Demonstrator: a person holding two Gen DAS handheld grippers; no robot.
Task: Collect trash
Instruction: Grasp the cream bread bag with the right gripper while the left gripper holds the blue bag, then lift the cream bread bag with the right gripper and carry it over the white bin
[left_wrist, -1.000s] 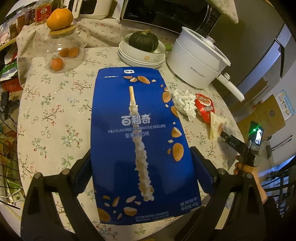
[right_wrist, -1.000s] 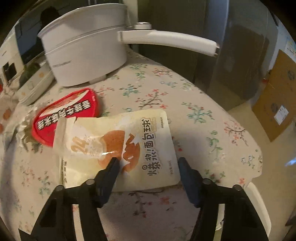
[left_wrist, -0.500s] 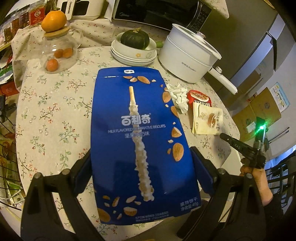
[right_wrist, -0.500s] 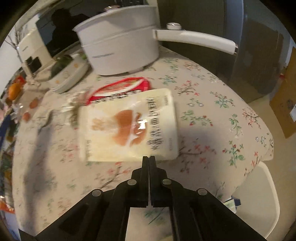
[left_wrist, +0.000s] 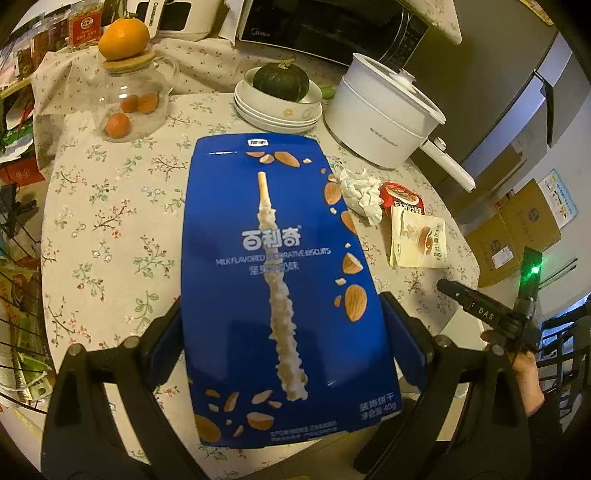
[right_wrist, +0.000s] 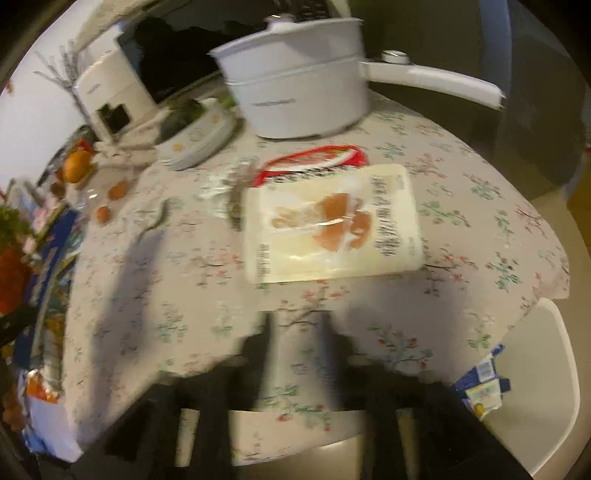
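My left gripper is shut on a blue biscuit box and holds it above the floral table. A cream snack packet, a red wrapper and a crumpled white tissue lie on the table at the right. In the right wrist view the cream packet lies flat ahead, with the red wrapper behind it. My right gripper is blurred, its fingers a little apart and empty, just short of the packet. It also shows in the left wrist view.
A white electric pot with a long handle stands at the back right. Stacked plates with a green squash and a glass jar with oranges stand at the back. A white bin with trash sits below the table edge.
My right gripper let go of the cream packet, pulled back and shut, and now stands slightly open. The packet lies flat on the table. The left gripper still holds the blue box.
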